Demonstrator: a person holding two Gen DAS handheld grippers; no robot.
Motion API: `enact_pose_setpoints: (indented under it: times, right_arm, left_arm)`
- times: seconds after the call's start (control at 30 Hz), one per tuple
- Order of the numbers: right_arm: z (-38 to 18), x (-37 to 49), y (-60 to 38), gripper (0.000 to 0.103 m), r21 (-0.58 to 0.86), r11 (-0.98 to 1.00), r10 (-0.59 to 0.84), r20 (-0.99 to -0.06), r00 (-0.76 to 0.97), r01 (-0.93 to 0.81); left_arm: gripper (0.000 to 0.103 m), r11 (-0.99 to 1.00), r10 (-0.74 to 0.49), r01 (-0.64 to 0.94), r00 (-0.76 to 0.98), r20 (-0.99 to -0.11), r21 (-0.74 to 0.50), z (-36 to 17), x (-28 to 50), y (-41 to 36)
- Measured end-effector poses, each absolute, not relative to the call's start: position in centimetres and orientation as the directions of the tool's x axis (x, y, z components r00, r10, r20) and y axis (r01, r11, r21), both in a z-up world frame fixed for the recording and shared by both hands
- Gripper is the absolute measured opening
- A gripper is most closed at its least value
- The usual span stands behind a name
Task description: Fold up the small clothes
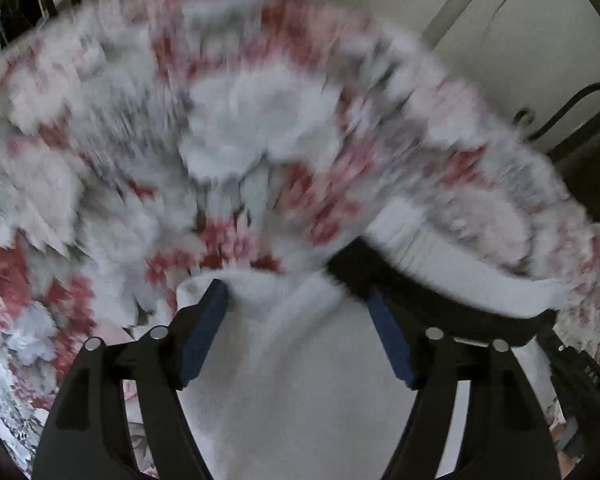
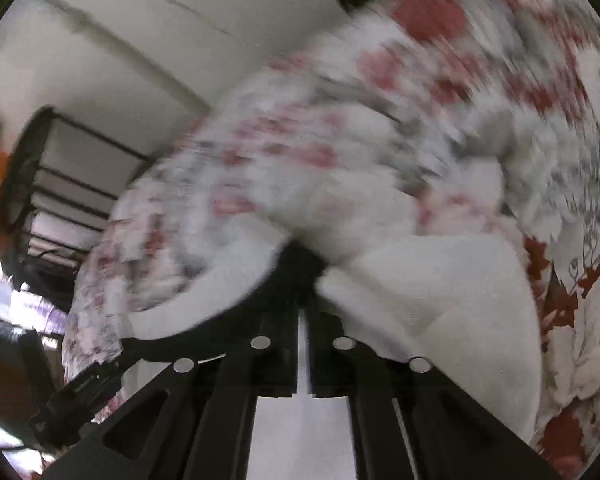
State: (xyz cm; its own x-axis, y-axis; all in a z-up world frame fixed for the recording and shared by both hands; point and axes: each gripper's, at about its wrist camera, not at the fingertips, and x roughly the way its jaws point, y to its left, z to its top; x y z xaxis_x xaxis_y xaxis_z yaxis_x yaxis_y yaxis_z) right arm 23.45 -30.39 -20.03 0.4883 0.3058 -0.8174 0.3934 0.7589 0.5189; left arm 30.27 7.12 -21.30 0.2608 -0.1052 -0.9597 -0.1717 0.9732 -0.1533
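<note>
white garment (image 1: 300,380): soft, light, floppy | left claw (image 1: 296,312) spread apart around cloth | right claw (image 2: 304,292) pinched on its hem; grip edges

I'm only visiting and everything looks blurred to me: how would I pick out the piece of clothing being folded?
Find the big bedspread printed with red and grey flowers that fills both views. Lying on it, nearest the cameras, is a plain white garment, pinched by the right gripper while the left gripper stands open over it. It alone has no pattern.
</note>
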Motion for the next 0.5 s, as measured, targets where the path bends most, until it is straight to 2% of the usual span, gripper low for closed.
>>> enact_pose_setpoints:
  times: [0.1, 0.17, 0.33, 0.5]
  right_arm:
    - [-21.1, 22.7, -32.0, 0.000, 0.582, 0.691, 0.359, -0.791, 0.496, 0.429]
    - [-19.4, 22.6, -31.3, 0.005, 0.537, 0.740, 0.304, -0.805, 0.510, 0.406]
    - [-16.6, 22.6, -29.5, 0.006, 0.518, 0.789, 0.285, -0.784, 0.551, 0.329]
    - [-17.9, 23.4, -27.7, 0.011, 0.479, 0.817, 0.282, -0.818, 0.502, 0.321]
  left_arm:
    - [0.072, 0.988, -0.040, -0.133, 0.270, -0.962, -0.078, -21.2, 30.3, 5.9]
    - [0.072, 0.994, 0.005, -0.107, 0.292, -0.956, -0.028, -20.4, 30.2, 4.7]
    - [0.072, 0.996, 0.014, -0.090, 0.337, -0.941, -0.017, -19.2, 29.9, 4.0]
    - [0.074, 0.997, 0.039, -0.079, 0.351, -0.936, 0.012, -19.0, 29.9, 4.1]
